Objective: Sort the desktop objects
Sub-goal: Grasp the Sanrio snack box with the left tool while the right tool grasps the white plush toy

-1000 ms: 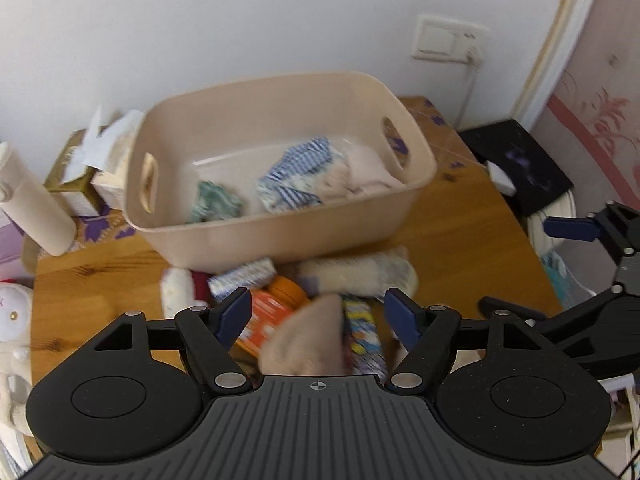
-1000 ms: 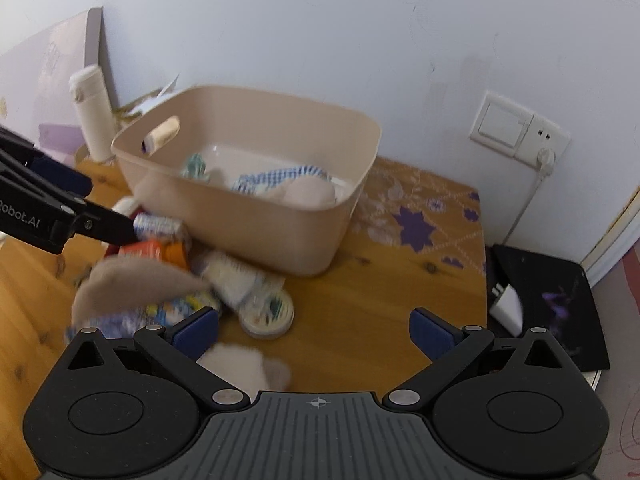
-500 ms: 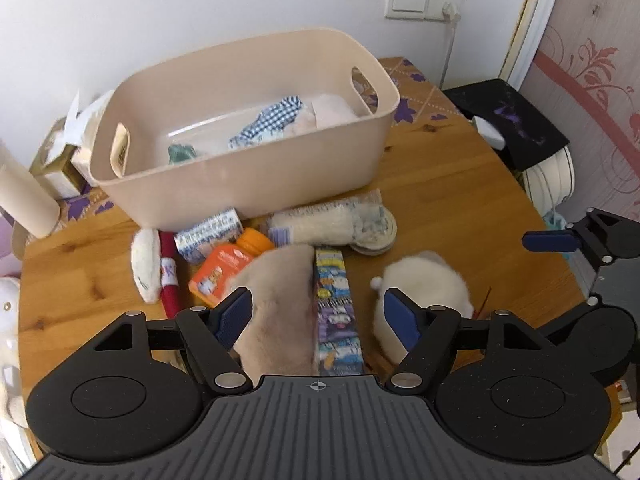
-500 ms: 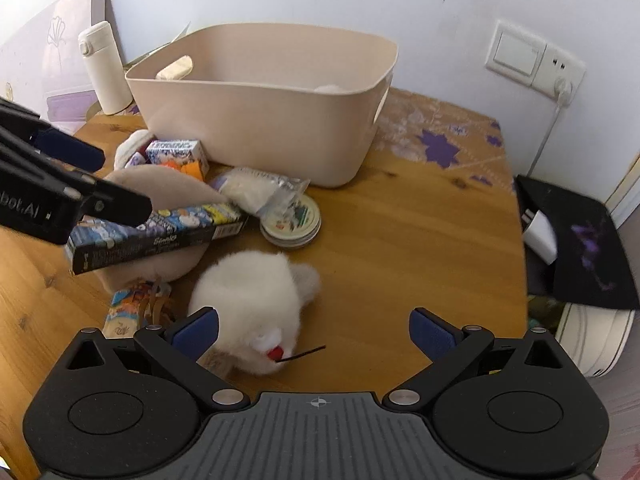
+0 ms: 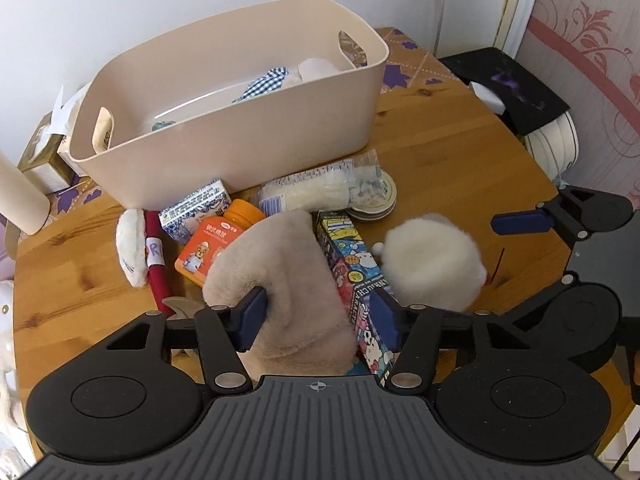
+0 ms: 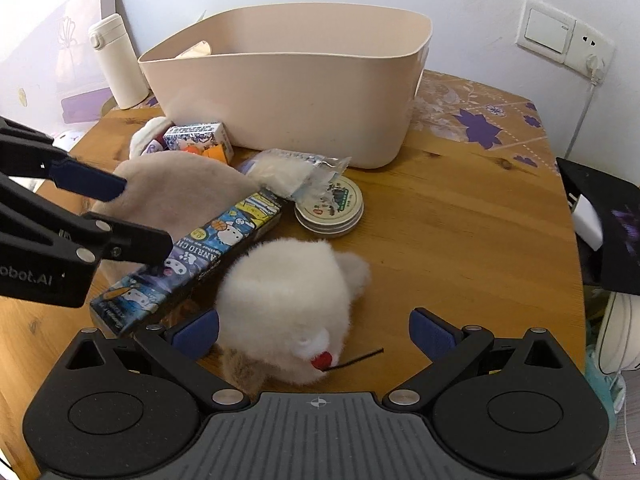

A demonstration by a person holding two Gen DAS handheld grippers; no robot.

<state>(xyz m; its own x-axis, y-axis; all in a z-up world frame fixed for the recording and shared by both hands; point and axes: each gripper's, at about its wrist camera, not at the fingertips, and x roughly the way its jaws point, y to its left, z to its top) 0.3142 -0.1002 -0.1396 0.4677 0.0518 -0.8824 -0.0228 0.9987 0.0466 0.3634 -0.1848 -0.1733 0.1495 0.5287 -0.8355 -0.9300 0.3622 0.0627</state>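
Observation:
A beige bin (image 5: pixel 240 120) (image 6: pixel 288 92) stands at the back of the wooden table with cloth items inside. In front of it lie a beige plush (image 5: pixel 280 280) (image 6: pixel 188 184), a long cartoon box (image 5: pixel 356 280) (image 6: pixel 192 256), a white plush (image 5: pixel 432 264) (image 6: pixel 284 300), an orange bottle (image 5: pixel 216 240), a blue-white carton (image 5: pixel 196 208) and a round tin (image 6: pixel 330 208). My left gripper (image 5: pixel 318 318) is open, its jaws straddling the beige plush and the cartoon box. My right gripper (image 6: pixel 314 332) is open, low around the white plush.
A cream flask (image 6: pixel 116 60) stands at the back left beside a tissue box (image 5: pixel 44 148). A packet of white pads (image 5: pixel 320 192) lies by the tin. A black bag (image 5: pixel 508 84) sits off the table's right edge. A wall socket (image 6: pixel 564 40) is behind.
Both grippers have come down and in towards the pile. The left now straddles the beige plush and cartoon box; the right now straddles the white plush.

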